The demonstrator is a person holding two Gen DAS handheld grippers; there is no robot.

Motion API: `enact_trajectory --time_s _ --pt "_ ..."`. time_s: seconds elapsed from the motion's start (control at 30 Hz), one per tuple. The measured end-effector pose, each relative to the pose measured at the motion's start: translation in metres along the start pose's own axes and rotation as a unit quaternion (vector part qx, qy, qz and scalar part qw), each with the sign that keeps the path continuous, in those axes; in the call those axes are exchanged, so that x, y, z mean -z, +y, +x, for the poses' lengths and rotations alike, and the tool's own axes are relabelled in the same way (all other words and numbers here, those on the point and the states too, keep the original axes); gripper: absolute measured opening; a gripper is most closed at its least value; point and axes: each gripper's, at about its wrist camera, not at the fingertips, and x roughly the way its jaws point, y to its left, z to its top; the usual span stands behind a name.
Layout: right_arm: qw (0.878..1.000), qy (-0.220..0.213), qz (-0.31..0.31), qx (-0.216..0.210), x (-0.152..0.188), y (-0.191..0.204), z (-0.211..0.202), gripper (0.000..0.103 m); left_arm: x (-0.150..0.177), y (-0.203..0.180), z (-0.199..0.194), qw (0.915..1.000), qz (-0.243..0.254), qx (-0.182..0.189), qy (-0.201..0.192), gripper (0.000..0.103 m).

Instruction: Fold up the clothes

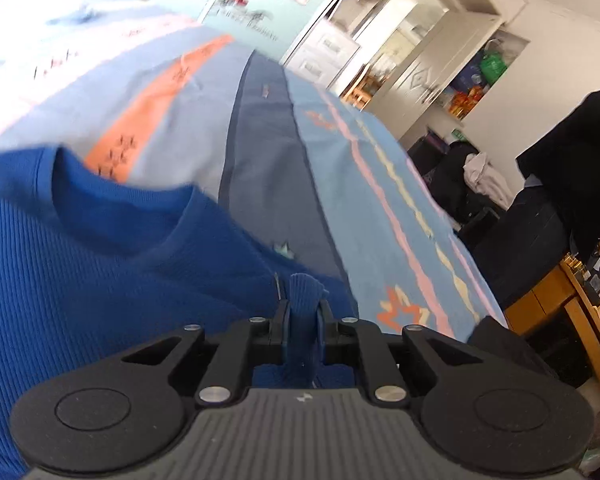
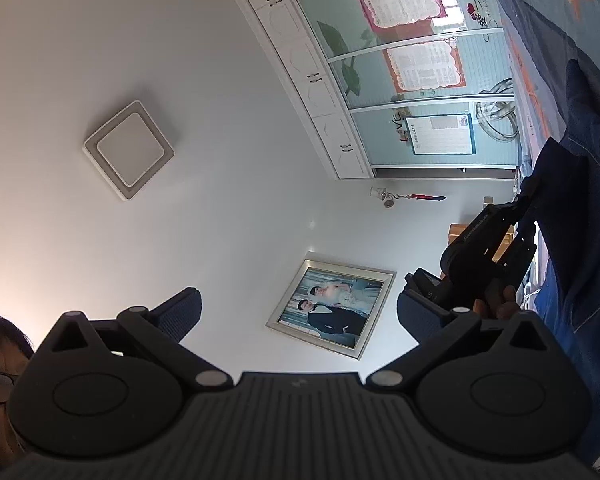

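- My left gripper point(image 1: 303, 314) is clamped down on a small bunched fold of the blue ribbed top point(image 1: 80, 264), so that side has its pinch. The bite looks shallow to me: just a narrow tuft sticks up past the fingertips, so I reckon a hard pull could slide the knit right out.
- My right gripper point(image 2: 298, 316) is spread wide with nothing between its fingers, tilted up toward the ceiling and a framed photo point(image 2: 331, 307) on the wall. If I swing it back down without looking, I could snag the wrong layer or knock into the left tool, which sits just off its right fingertip in that view.
- The top itself spreads to the left of and under the left gripper, on the striped bedspread point(image 1: 380, 200). Neckline is ahead and to the left of the jaws, open and rounded, with the body fabric mostly smooth apart from the bunch I'm holding.
- In the right view the same blue cloth hangs down along the far right, draped from the left tool, so part of it is lifted off the bed. One-corner lifting like this could twist the garment and wreck a straight fold line, I think.
- The picture is a bit smeared, so I can't tell exactly which edge of the top I've grabbed.
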Motion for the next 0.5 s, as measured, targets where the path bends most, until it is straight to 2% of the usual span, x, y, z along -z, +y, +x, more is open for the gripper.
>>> enact_trajectory --time_s 0.2,0.4,0.5 --pt "1.000 -0.022 0.014 0.012 -0.002 -0.009 -0.001 0.103 0.014 0.006 0.018 0.9979 -0.057 0.016 0.027 0.014" --pt "1.000 -0.023 0.014 0.014 -0.001 -0.010 -0.001 0.103 0.020 0.022 0.023 0.9912 -0.124 0.032 0.031 0.014" --pt "0.999 -0.025 0.016 0.016 0.000 -0.011 -0.002 0.103 0.018 0.015 0.020 0.9946 -0.099 0.016 0.028 0.011"
